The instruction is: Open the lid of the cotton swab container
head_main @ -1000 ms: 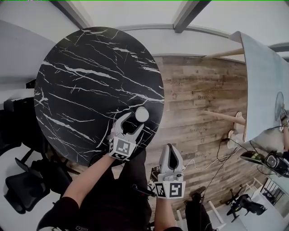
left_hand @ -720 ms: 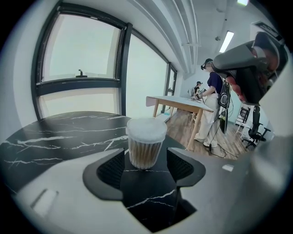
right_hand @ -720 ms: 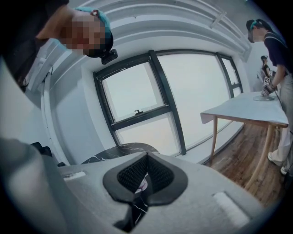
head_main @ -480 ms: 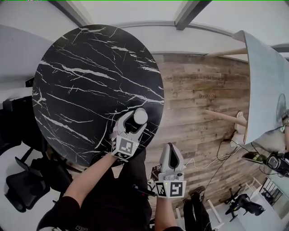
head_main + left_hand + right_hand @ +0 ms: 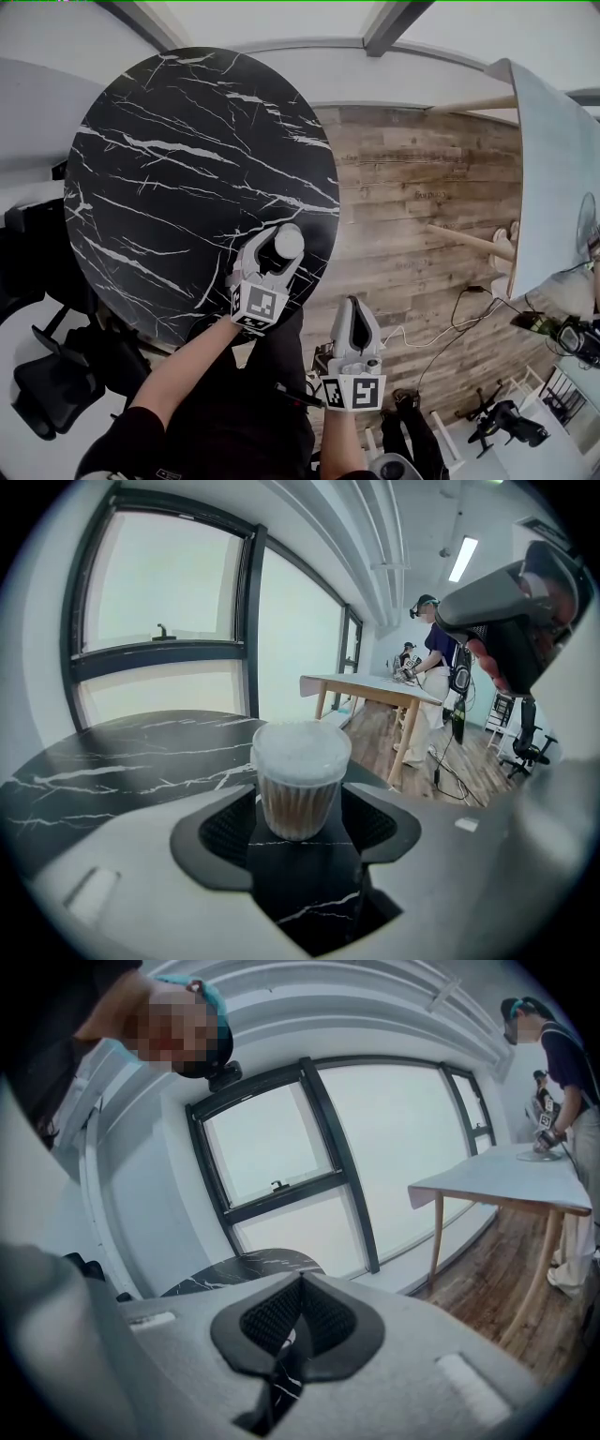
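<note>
A round black marble table [image 5: 187,169] stands on plank flooring [image 5: 412,216] near tall dark-framed windows [image 5: 159,583] and a pale long table [image 5: 553,169].

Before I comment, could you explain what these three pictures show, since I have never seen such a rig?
There is no robot: a person holds two grey two-jaw grippers. One picture looks down from a camera on the person's head; the other two come from cameras riding on each gripper, looking along its jaws. On the round black marble table stands one thing: a clear plastic cotton swab container with a frosted white lid, still on. The left gripper has its jaws apart on either side of the container, not yet closed on it. The right gripper, jaws together and empty, is held off the table's edge above the wooden floor.
</note>
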`<state>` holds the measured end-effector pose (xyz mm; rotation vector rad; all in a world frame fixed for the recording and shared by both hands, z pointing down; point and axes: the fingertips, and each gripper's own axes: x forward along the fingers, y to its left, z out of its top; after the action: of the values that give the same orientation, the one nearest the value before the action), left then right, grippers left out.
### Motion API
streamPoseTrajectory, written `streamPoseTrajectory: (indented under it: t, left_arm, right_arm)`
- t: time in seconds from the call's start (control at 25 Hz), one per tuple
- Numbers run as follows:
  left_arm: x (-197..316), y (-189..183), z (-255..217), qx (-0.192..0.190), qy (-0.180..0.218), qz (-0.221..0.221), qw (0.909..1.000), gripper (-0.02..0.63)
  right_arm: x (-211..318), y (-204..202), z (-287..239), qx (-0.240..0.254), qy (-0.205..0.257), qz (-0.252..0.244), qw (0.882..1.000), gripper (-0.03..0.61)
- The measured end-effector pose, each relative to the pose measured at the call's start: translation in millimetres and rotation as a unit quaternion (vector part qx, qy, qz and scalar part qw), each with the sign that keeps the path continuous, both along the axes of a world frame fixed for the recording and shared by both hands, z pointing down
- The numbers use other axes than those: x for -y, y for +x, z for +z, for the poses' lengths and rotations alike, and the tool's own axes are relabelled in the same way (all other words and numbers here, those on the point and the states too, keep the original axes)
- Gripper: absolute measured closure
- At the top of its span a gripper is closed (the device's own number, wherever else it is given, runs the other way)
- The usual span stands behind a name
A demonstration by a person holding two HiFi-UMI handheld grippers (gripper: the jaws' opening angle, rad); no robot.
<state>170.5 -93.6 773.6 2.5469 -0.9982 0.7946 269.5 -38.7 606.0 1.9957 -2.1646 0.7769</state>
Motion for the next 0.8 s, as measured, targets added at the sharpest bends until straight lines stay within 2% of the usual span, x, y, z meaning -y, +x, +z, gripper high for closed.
streamPoseTrajectory:
  t: [0.52, 0.8]
  left_arm:
    - [1.5, -1.5, 3.8, 0.021, 0.007, 0.007, 0.9997, 0.35]
    - [1.1, 3.3, 7.6, 0.031, 0.002, 0.013, 0.9994, 0.308]
  right_arm:
    - [-6.2, 6.4, 2.2, 0.0, -0.001, 0.009, 1.0, 0.583]
    - [-15.0, 4.8, 7.0, 0.002, -0.007, 0.007, 1.0, 0.583]
